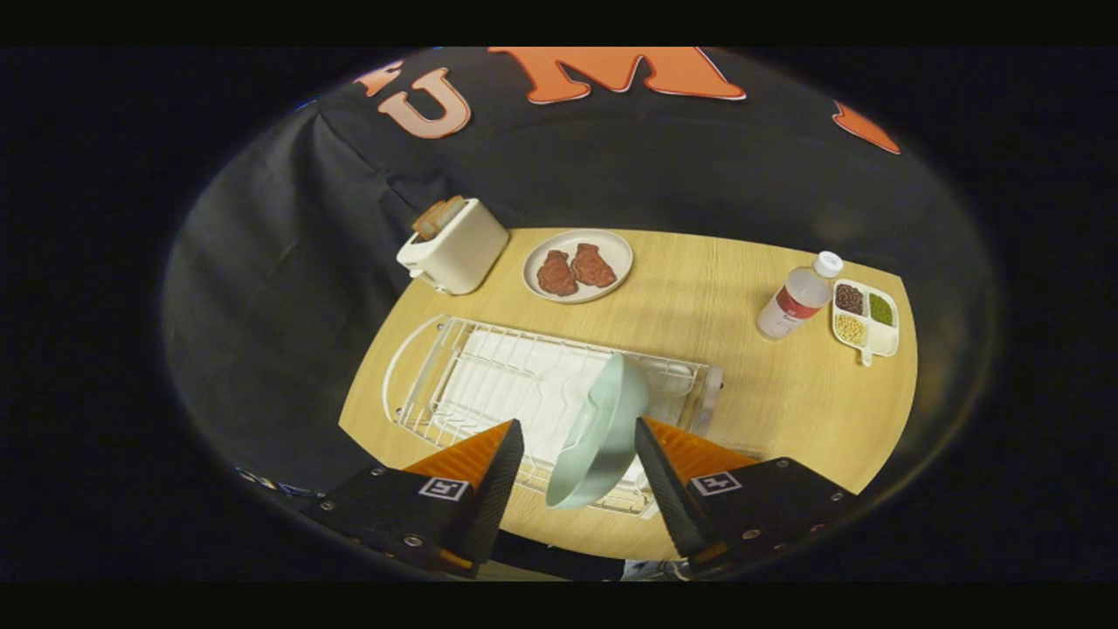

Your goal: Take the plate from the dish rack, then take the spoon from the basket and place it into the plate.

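Pale green plate point(603, 432) standing on edge in white dish rack point(454, 367), gripper point(578, 450) fingers spread wide apart around it, not touching

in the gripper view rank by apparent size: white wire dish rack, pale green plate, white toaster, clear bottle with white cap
1. White wire dish rack, the largest.
2. Pale green plate, upright in the rack between the open fingers; nearness to the camera inflates it.
3. White toaster.
4. Clear plastic bottle with white cap, the smallest.
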